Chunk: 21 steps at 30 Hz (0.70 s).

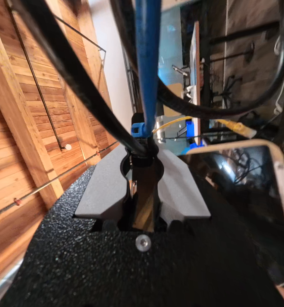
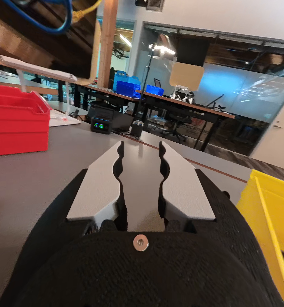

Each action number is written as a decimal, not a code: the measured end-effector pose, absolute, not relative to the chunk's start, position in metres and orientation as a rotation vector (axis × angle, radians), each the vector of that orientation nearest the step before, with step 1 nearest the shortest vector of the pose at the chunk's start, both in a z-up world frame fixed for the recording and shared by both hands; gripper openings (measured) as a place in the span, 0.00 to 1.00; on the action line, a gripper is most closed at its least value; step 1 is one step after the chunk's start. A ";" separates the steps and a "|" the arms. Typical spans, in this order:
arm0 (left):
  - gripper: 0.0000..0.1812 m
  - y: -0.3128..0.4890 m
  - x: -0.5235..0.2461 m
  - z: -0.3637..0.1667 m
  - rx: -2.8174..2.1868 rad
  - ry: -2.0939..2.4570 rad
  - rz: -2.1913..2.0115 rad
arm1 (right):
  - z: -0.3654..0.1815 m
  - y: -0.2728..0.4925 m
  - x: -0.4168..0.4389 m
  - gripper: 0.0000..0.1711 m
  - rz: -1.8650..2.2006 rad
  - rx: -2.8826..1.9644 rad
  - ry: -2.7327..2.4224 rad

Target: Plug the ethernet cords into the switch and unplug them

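In the left wrist view my left gripper (image 1: 142, 153) is shut on the end of a black cord (image 1: 68, 73) that runs off to the upper left. A blue cord (image 1: 146, 66) rises straight up just beyond the tips, with its blue plug boot (image 1: 136, 130) beside them. A second black cord (image 1: 204, 108) loops to the right. A loose yellow cord plug (image 1: 236, 127) hangs at the right. The switch itself is not clear in either view. My right gripper (image 2: 141, 146) is open and empty above a grey table (image 2: 38, 182). A blue cord loop (image 2: 54, 28) and a yellow cord (image 2: 81, 14) show at its top left.
A dark glossy board with a pale rim (image 1: 281, 191) lies close on the left gripper's right, a wooden slat wall (image 1: 21, 116) on its left. By the right gripper stand a red bin (image 2: 16, 126), a yellow bin (image 2: 271, 216) and a black device with a lit screen (image 2: 100, 127). There is about 40 cm between the tips of the two grippers.
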<state>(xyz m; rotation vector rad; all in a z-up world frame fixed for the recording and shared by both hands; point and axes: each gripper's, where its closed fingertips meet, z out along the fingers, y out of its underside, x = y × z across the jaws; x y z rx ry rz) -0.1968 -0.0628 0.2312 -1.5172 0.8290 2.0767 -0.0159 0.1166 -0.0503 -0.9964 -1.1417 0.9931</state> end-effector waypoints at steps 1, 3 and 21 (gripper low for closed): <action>0.12 -0.049 -0.189 0.232 -1.520 0.797 2.032 | -0.052 0.123 -0.015 0.24 0.997 -1.013 -1.132; 0.13 -0.023 -0.172 0.227 -1.509 0.720 1.944 | -0.057 0.138 -0.013 0.24 0.969 -1.048 -1.122; 0.12 0.067 -0.174 -0.069 -1.844 0.487 1.587 | -0.081 0.212 -0.001 0.19 0.825 -1.306 -0.989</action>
